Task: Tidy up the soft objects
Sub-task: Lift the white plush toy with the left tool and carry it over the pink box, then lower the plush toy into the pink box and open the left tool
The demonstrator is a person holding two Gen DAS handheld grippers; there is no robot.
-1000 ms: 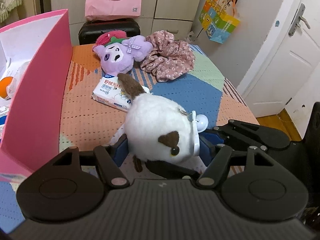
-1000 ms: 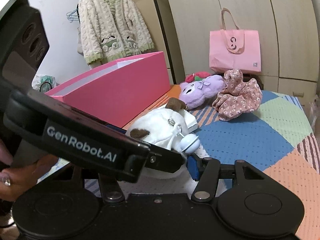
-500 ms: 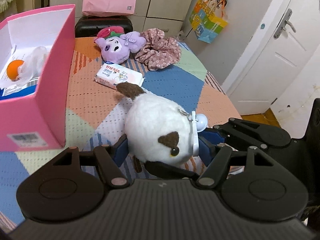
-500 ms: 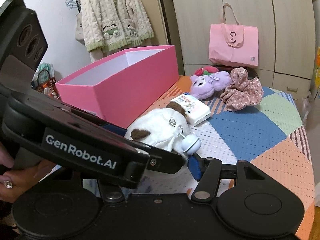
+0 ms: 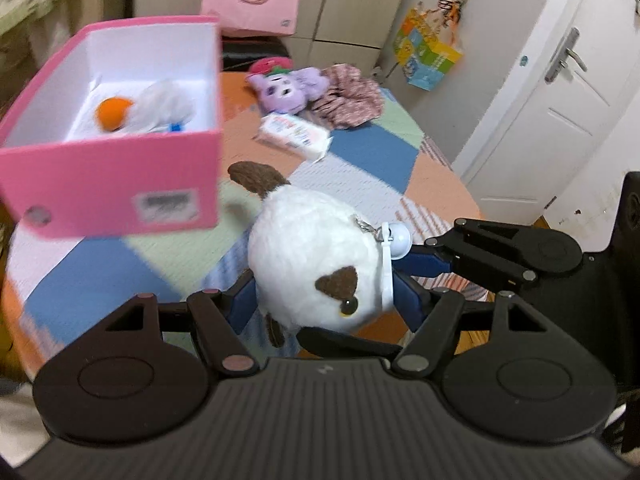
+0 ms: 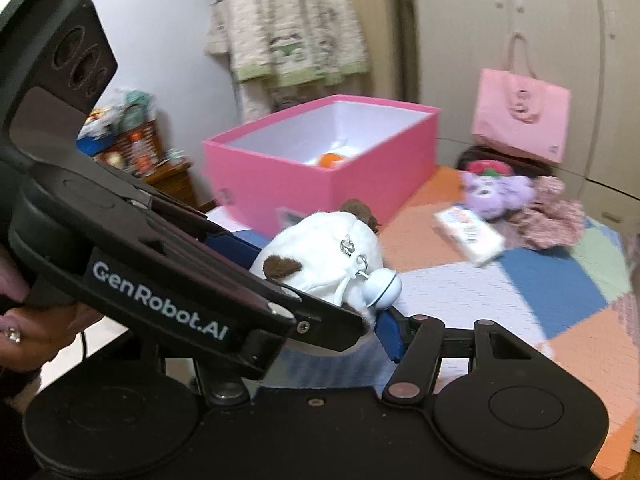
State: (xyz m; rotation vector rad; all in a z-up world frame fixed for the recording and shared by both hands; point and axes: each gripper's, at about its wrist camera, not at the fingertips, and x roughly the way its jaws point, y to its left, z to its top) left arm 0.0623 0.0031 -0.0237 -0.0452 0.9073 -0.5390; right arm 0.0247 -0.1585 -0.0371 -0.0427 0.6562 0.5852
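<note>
Standing next to the surface [image 5: 360, 152] here. The thing to watch is where the pink box [image 5: 120, 184] sits relative to the white plush [image 5: 308, 252]. From the left camera the open box is up at about 10 o'clock from the plush, near but not touching it. I'd guess the next move is a swing that way and a drop over the near wall.

The left gripper [image 5: 324, 300] has the plush squeezed between its blue pads, one on each flank, at a medium spread. The plush hangs above the patchwork cover. Its long axis runs roughly along the gripper, with a brown ear poking out at 11 o'clock and the eye and keychain bell tucked in close. The left one clearly has the load and is the closer of the two to the box.

The right gripper [image 6: 316, 308] is hard to read. One blue finger shows just below the bell, but the left tool's body covers the other, so I can't tell if it's pinching or only alongside.

The box already holds an orange-and-white something [image 5: 116, 112], too blurry to name. A purple plush [image 5: 284, 88], a floral scrunchie [image 5: 352, 96] and a tissue pack [image 5: 296, 134] wait at 12 o'clock, all smeared.
</note>
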